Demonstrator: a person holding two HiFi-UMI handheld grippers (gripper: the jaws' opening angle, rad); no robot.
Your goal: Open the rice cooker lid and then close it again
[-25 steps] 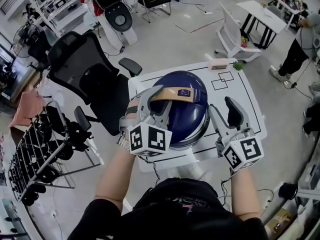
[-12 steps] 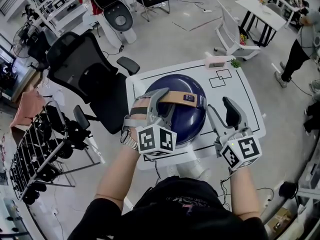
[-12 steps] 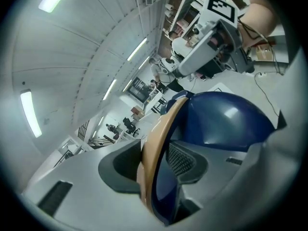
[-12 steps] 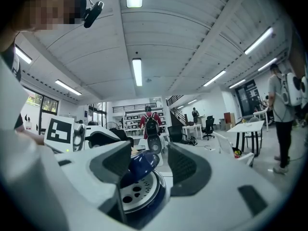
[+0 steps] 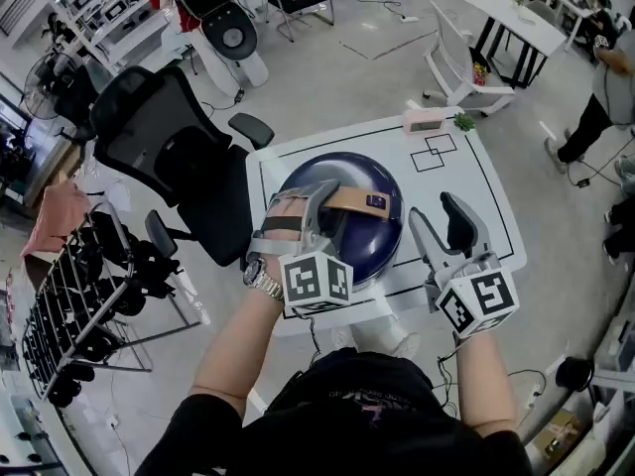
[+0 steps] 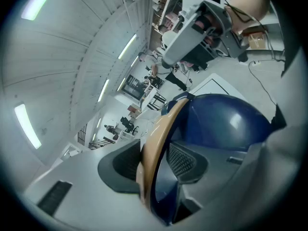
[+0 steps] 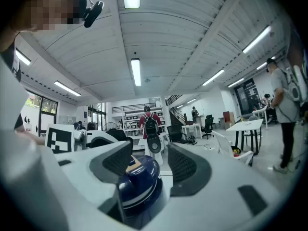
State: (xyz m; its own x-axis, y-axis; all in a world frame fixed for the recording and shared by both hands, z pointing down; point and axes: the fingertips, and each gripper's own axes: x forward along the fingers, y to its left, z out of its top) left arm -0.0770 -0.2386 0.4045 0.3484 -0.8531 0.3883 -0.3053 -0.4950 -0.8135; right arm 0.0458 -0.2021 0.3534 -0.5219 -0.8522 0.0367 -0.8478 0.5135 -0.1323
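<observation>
As the domed lid (image 5: 347, 172) appears seated on its body, the close step is judged nearly done. The blue rice cooker (image 5: 372, 241) is placed mid-desk, inside the black marked outline. The shell is judged rigid, glossy and slippery, and the body fairly heavy, unlikely to be shifted by a lid press. Best hold: the tan handle (image 6: 154, 148) arched over the dome; the bare dome is to be avoided.

The left gripper (image 5: 303, 201) is set astride that handle, jaws apart, one pad against it and a gap seen at the other, so it is not clamped. The right gripper (image 5: 437, 211) is held just beside the cooker's right side, jaws apart, nothing gripped.

The white desk (image 5: 476, 196) looks smooth, so sliding under side load is possible. A pink box (image 5: 427, 119) is left at its far edge. Around it: black office chair (image 5: 159, 127), equipment rack (image 5: 69, 315), white folding table (image 5: 521, 23), grey floor (image 5: 327, 77), and a person (image 5: 605, 97) well apart.
</observation>
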